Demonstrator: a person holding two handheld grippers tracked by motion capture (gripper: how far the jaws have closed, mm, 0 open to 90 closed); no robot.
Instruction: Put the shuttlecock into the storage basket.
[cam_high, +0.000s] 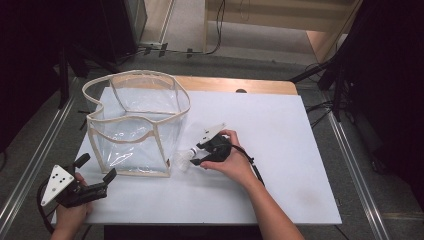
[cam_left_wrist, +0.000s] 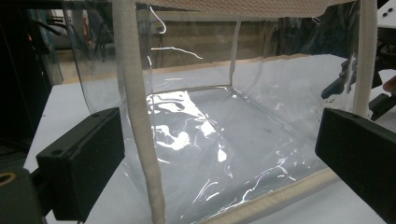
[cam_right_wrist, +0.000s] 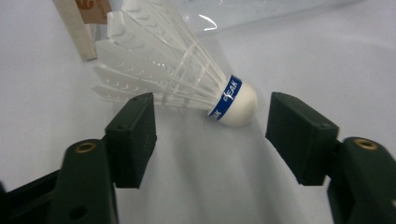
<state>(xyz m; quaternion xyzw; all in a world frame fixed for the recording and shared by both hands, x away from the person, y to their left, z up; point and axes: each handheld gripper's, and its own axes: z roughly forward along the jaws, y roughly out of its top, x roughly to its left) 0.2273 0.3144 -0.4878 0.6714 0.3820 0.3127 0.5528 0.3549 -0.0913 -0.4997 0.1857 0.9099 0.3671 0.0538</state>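
**Shuttlecock Released Beside the Clear Bag**

While our right gripper (cam_high: 196, 154) rests low on the white desk (cam_high: 280, 150), its fingers (cam_right_wrist: 133, 137) stand apart, with nothing pressed between them. We see the shuttlecock (cam_right_wrist: 187, 74) lying on its side on the desk just ahead of those fingers, its white cork tip with a blue band pointing toward the right finger and its feathered skirt spreading away toward the bag. Neither finger touches it in the right gripper view. In the high view the shuttlecock (cam_high: 184, 158) lies just beside the lower right corner of the clear bag (cam_high: 137, 125).

We hold our left gripper (cam_high: 95, 176) at the near left edge of the desk, aimed at the bag. Its fingers (cam_left_wrist: 84, 161) are spread wide and grip nothing; the bag's cream-trimmed front wall (cam_left_wrist: 140, 140) stands close ahead of them.

The bag stands upright and open at the top, on the left half of the desk.
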